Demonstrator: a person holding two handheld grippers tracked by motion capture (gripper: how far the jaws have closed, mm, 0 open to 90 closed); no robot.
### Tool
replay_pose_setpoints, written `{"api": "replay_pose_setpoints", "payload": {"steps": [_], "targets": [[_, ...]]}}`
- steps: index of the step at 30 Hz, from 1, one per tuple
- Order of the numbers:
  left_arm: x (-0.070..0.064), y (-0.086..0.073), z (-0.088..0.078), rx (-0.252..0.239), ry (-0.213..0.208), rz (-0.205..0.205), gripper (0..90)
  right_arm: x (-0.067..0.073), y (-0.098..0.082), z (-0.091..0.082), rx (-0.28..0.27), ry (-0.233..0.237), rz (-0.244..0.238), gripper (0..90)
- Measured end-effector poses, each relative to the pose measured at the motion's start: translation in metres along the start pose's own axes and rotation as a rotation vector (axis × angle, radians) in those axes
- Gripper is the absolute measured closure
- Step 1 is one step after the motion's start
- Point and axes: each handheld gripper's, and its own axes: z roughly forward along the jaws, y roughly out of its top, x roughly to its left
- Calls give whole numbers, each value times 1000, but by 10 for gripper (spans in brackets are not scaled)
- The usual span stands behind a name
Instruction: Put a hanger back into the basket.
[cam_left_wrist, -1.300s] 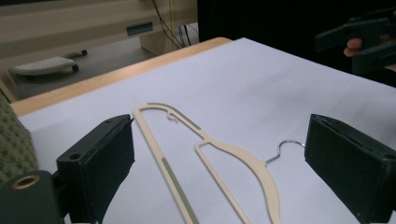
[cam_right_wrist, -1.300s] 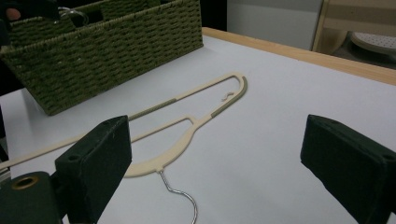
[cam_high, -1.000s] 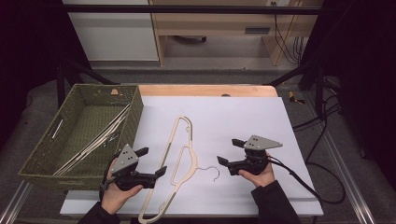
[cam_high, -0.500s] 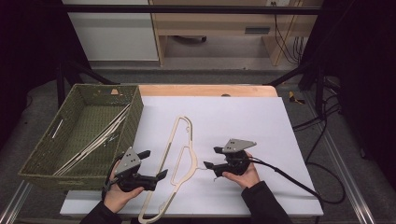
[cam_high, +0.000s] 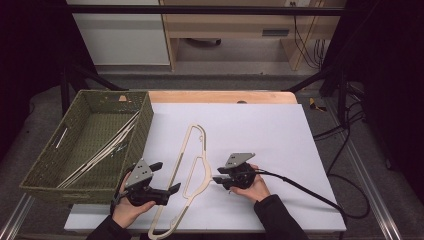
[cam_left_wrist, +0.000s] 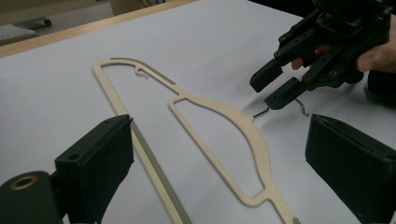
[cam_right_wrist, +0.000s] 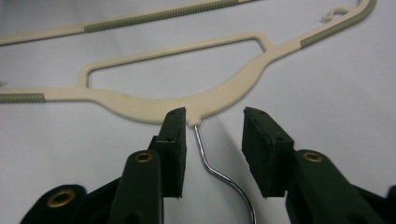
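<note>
A cream plastic hanger (cam_high: 205, 172) lies flat on the white table (cam_high: 260, 135); in the left gripper view the hanger (cam_left_wrist: 233, 114) runs across the sheet. Its thin metal hook (cam_right_wrist: 205, 161) points toward my right hand. My right gripper (cam_high: 216, 180) is low on the table with the hook between its jaws. The jaws have just been closing, and a gap still shows between the wire and the right pad (cam_right_wrist: 261, 140), so the right gripper (cam_right_wrist: 215, 121) is open. My left gripper (cam_high: 167, 177) stands open over the hanger's long bar (cam_left_wrist: 149, 158), touching nothing.
A green woven basket (cam_high: 45, 175) stands at the table's left with several cream hangers (cam_high: 100, 150) inside. A black cable (cam_high: 305, 187) trails right from the right gripper. A wooden strip (cam_high: 220, 96) edges the far side of the table.
My right gripper has moved left and down to the hanger's hook, and its jaws have narrowed around the wire. The left gripper and the hanger have stayed put.
</note>
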Motion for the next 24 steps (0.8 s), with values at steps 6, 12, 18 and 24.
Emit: {"api": "replay_pose_setpoints", "payload": {"steps": [6, 12, 18, 24], "targets": [[0, 0, 1, 4, -6, -3, 79, -1, -3, 8, 45, 28, 5, 714], [0, -1, 2, 9, -7, -7, 80, -2, -5, 11, 59, 50, -22, 788], [0, -1, 2, 10, -8, -7, 80, -3, -5, 11, 59, 70, -56, 851], [0, -2, 4, 16, -8, -8, 81, -5, -5, 11, 62, 97, -47, 889]]}}
